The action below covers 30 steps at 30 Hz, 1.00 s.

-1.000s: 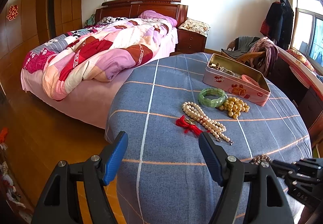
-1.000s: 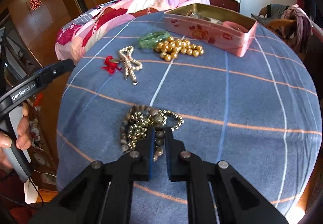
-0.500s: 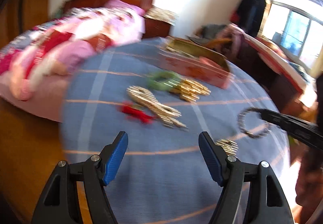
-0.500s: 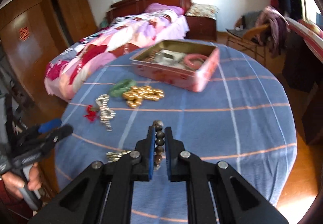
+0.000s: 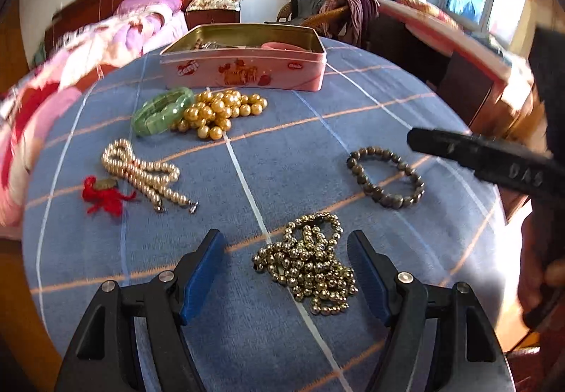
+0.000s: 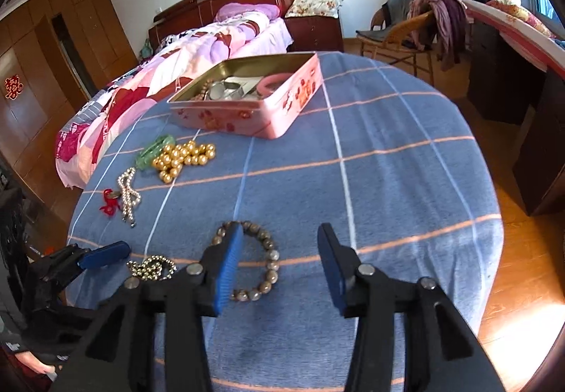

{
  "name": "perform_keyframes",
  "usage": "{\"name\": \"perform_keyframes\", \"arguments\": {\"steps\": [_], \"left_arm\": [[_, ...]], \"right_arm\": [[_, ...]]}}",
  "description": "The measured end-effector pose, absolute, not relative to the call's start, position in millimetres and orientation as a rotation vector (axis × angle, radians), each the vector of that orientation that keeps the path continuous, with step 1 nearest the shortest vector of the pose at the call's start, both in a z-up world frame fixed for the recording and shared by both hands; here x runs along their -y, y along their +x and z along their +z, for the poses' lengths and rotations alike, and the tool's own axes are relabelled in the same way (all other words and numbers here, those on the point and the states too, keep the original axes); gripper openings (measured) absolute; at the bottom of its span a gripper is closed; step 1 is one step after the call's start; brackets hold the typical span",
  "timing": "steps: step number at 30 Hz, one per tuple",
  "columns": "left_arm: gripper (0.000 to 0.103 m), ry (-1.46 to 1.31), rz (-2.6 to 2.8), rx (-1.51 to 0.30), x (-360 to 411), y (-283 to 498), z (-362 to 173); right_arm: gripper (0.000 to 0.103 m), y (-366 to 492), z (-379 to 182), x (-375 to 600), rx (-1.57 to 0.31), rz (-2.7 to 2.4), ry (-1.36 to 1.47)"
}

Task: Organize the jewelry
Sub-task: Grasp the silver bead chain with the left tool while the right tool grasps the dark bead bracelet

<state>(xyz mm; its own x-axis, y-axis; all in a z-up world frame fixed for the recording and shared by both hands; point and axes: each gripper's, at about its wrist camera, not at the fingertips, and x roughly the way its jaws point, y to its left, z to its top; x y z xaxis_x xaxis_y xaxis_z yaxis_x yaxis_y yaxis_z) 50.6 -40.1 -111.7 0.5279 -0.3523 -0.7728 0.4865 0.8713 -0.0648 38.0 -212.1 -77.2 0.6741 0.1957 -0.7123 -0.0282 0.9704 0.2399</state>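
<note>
Both tools spread over the jewelry on the blue-clothed desk (image 6: 388,180).

The right tool (image 6: 279,265), its jaws just opened, grips nothing; the dark bead bracelet (image 6: 268,250) lies flat under its left finger. The left tool (image 5: 286,268), spread wide, brackets the brass bead chain (image 5: 310,268) without touching it. The pink tin (image 5: 247,69) sits well ahead.

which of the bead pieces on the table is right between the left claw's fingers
The tangled brass-coloured bead chain, heaped between the open left claw; the dark bead bracelet and the pearls lie farther off.
</note>
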Motion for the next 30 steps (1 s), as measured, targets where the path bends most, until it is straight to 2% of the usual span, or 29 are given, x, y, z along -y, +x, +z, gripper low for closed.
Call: {"name": "perform_keyframes", "arguments": {"steps": [2,4,5,6,13,15,17,25,28,30], "left_arm": [[0.059,0.215,-0.495,-0.863,44,50,-113],[0.041,0.216,-0.518,-0.852,41,49,-111],[0.027,0.214,-0.521,-0.848,39,49,-110],[0.02,0.212,-0.523,-0.846,36,50,-110],[0.013,0.102,-0.524,-0.81,14,56,-104],[0.013,0.052,-0.522,-0.77,2,56,-95],[0.013,-0.002,-0.528,-0.73,-10,57,-84],[0.013,-0.064,-0.491,-0.642,-34,58,-58],[0.013,-0.062,-0.488,-0.634,-36,59,-56],[0.013,-0.062,-0.485,-0.637,-35,59,-58]], "right_arm": [[0.049,38,-77,212,-0.823,0.125,0.221],[0.049,38,-79,213,-0.825,0.125,0.222],[0.049,39,-80,214,-0.827,0.123,0.224],[0.049,39,-80,215,-0.828,0.12,0.227],[0.052,38,-82,219,-0.838,0.117,0.227],[0.067,38,-83,214,-0.848,0.137,0.22],[0.075,37,-83,204,-0.848,0.159,0.183],[0.078,48,-101,159,-0.911,0.145,-0.042],[0.068,46,-99,154,-0.915,0.166,-0.079],[0.049,45,-98,157,-0.917,0.165,-0.078]]}}
